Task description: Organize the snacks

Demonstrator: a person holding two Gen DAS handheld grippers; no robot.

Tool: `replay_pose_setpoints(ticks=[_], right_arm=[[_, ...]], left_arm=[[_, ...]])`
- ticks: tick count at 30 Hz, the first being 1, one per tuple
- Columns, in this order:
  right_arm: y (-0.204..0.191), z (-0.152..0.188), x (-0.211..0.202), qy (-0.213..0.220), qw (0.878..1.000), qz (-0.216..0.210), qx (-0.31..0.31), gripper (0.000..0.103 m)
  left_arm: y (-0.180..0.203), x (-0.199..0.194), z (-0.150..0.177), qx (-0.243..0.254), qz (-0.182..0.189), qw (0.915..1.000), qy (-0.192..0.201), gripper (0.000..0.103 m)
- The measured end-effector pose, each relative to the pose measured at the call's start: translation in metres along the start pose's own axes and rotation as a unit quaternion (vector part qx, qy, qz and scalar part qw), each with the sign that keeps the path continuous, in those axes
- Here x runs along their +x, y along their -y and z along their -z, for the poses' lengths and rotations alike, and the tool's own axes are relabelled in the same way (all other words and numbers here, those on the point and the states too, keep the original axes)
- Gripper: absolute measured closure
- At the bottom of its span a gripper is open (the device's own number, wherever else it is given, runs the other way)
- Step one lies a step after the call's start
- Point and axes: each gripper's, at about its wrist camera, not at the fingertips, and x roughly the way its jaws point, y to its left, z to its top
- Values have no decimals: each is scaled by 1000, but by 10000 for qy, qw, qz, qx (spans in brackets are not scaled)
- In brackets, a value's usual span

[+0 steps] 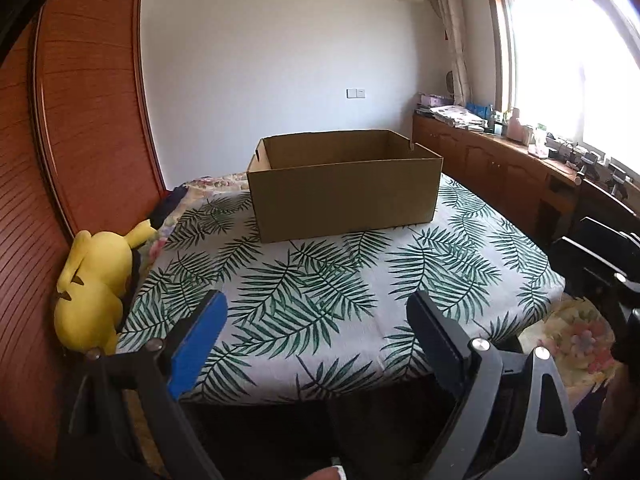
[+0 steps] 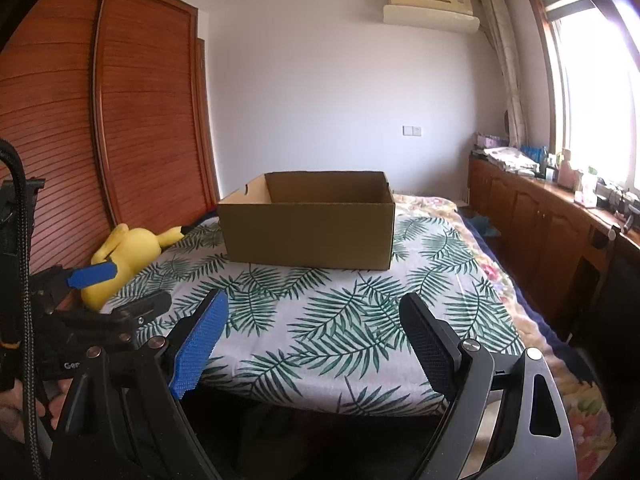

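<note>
Both wrist views look forward from just off the near edge of the leaf-print cloth (image 1: 320, 292), toward the far wall. Each shares the open cardboard box (image 1: 344, 196) mid-scene, the yellow plush toy (image 1: 94, 280) at left and the window side at right. The right view sits further right, catching the left gripper (image 2: 120, 286) at its left edge.

Brown cardboard box (image 1: 344, 196) (image 2: 308, 232) — open-topped, upright, flaps not visible, plain walls, a small notch in its left rim, interior floor hidden — resting on the palm-leaf patterned cloth (image 1: 320, 300) (image 2: 340, 320), toward its far edge
</note>
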Motion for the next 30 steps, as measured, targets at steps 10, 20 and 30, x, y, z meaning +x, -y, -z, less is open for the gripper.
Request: replay_pose_setpoints(ticks=[10, 20, 30], right_arm=[[6, 5, 3, -84, 9999, 10, 109, 14], [8, 5, 1, -90, 9999, 25, 123, 14], [9, 5, 2, -101, 9998, 31, 151, 14]], left_arm=[[-6, -3, 2, -152, -18, 9999, 19, 9], [-8, -12, 2, -160, 18, 9998, 129, 9], [-9, -15, 1, -182, -7, 9997, 145, 9]])
